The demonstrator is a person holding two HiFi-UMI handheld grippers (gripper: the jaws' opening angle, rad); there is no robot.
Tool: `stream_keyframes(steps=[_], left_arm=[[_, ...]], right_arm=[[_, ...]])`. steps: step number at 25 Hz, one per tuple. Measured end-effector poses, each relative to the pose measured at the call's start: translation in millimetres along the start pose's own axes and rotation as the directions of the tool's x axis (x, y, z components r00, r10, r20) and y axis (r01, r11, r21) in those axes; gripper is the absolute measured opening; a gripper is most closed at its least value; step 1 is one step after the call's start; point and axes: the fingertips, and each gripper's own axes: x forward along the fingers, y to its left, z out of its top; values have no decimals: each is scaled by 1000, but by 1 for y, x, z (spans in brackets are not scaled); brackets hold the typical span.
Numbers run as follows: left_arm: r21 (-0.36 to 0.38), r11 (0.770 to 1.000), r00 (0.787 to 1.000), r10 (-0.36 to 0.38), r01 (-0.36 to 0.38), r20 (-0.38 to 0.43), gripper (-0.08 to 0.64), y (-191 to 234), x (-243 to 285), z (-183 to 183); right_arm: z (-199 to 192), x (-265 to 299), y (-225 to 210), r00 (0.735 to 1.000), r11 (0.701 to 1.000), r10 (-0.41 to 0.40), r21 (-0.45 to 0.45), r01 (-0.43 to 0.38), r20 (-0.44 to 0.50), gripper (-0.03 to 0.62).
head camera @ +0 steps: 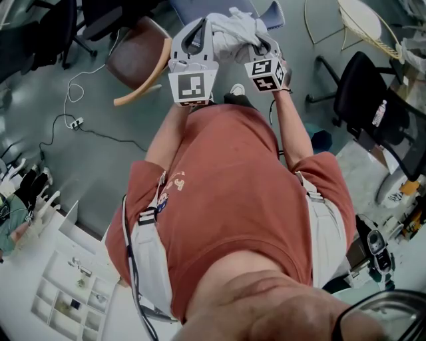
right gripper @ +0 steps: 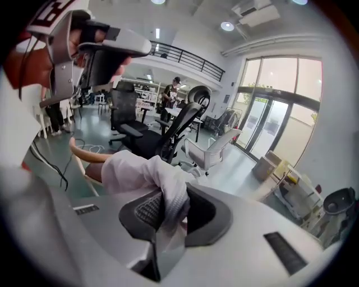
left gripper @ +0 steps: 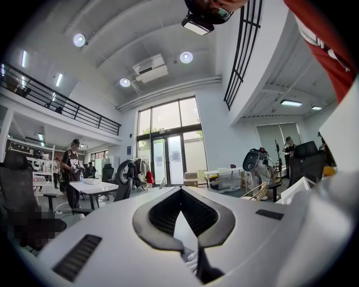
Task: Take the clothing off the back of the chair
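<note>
A white piece of clothing (head camera: 234,26) hangs bunched in front of me, above the floor. My right gripper (head camera: 261,42) is shut on it; in the right gripper view a fold of the clothing (right gripper: 140,171) is pinched between the dark pads of the right gripper (right gripper: 171,204). The chair (head camera: 133,48) has a brown seat and a curved wooden back (head camera: 150,76); it stands to the left, apart from the cloth. My left gripper (head camera: 200,30) is held level beside the cloth. In its own view the left gripper (left gripper: 180,216) has its tips together, with no cloth seen between them.
A black office chair (head camera: 363,93) stands at the right, a white chair (head camera: 269,13) ahead. A cable (head camera: 73,100) runs over the floor at the left. A white table with a compartment tray (head camera: 66,300) is at the lower left. More chairs (right gripper: 179,126) and people stand farther off.
</note>
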Motion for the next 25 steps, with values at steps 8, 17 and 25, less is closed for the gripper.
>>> stream_keyframes(steps=[8,17,25], left_arm=[[-4,1000,1000,0,1,22,14,7,-7,8],[-14,1000,997,-7,8,83,14,13,-9,32],[17,999,998,-38,37,43,14,7,-11,55]], right_arm=[[30,-40,-12,990,983,-69,179,46,122,78],[82,-103,-45,943,960,-200,247,134,267,77],[127,-176,-89,851,929,-332,296,221,407,77]])
